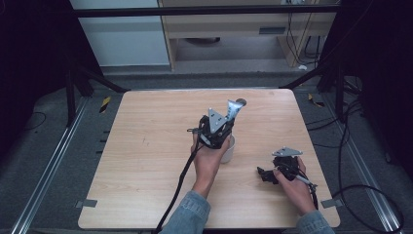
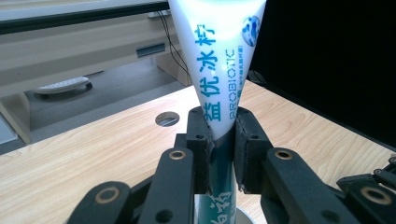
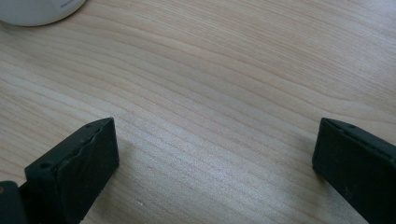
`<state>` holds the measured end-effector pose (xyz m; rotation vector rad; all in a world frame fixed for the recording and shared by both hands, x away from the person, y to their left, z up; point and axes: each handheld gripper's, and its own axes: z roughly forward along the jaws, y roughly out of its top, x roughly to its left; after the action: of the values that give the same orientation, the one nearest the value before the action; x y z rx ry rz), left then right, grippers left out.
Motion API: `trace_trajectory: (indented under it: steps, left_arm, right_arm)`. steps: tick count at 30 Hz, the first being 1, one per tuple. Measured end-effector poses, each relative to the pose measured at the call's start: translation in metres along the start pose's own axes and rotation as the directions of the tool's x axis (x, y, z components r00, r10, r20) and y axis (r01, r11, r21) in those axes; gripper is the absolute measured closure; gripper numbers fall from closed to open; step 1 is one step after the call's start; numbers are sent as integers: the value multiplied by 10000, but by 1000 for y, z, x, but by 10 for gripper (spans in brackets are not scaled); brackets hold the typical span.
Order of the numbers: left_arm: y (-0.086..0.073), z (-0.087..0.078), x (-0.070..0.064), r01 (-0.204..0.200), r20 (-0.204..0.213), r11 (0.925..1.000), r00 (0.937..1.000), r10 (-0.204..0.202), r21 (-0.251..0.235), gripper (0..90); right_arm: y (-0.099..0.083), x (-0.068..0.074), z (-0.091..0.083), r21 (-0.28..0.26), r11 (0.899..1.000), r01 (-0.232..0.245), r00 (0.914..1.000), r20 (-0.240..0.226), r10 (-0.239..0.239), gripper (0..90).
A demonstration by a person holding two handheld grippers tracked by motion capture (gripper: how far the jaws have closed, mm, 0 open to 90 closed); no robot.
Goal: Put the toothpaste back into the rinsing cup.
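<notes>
A white tube (image 2: 219,56) (printed with blue characters and "PROBIOTIC") is clamped upright between the jaws of the left tongs (image 2: 221,154), above a white cup (image 1: 229,150) near the middle of the wooden surface (image 1: 146,161). The right tongs (image 3: 215,163) are held wide apart, low over bare wood, nothing between them.

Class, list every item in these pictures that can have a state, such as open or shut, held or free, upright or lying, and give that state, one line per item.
Left gripper: shut on the toothpaste tube.
Toothpaste tube: held upright, crimped end up, lower end down in the white cup.
White cup: standing upright on the table, tube inside it.
Right gripper: open, holding nothing, low over the table.
Round hole in the table: open, uncovered.
</notes>
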<state>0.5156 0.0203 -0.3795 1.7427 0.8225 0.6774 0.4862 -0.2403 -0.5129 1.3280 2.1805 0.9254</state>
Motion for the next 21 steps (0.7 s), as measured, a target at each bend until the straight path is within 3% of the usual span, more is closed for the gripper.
trace_trajectory:
  steps: [21]
  left_arm:
    - [-18,3,0,40,42,9998,10000,-41,192,779]
  right_arm:
    - [0,0,0,-1,10000,3,10000,1,-3,7]
